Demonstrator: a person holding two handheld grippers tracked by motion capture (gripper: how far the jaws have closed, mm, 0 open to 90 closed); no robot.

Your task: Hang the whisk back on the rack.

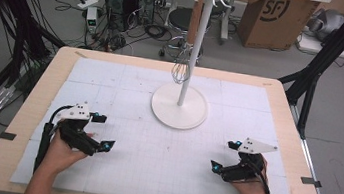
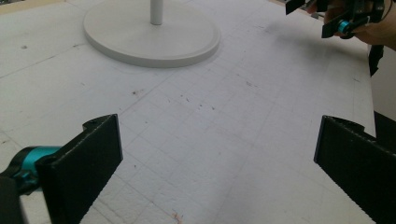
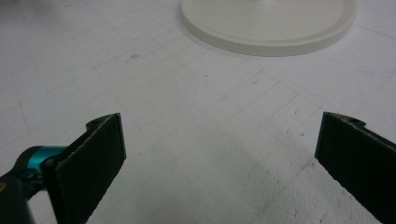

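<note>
Right now I have both tools resting low over the white mat [image 1: 115, 170] on the bench [image 1: 27, 108], and neither holds anything: the left tool [image 1: 104, 133] has its jaws wide apart, and so does the right tool [image 1: 225, 157]. The thing I judge I am after is the whisk [image 1: 183, 58], which hangs from one of the prongs at the top of the white stand [image 1: 193, 54], its wooden handle up and its wire loops down beside the pole, well apart from both tools.

My main worry is the stand itself. It is tall on a single round base [image 2: 154, 39], so if I come in from the side and push the whisk against the pole, or pull outward before lifting the handle clear of the prong, the whole stand could tip or slide across the mat. The wire loops are springy and may slip out if I close on them, so I would rather clamp the handle. I cannot tell how the handle sits on the prong, which makes the lift direction a guess. Reaching with both hands at once also risks the cables catching the prongs.
</note>
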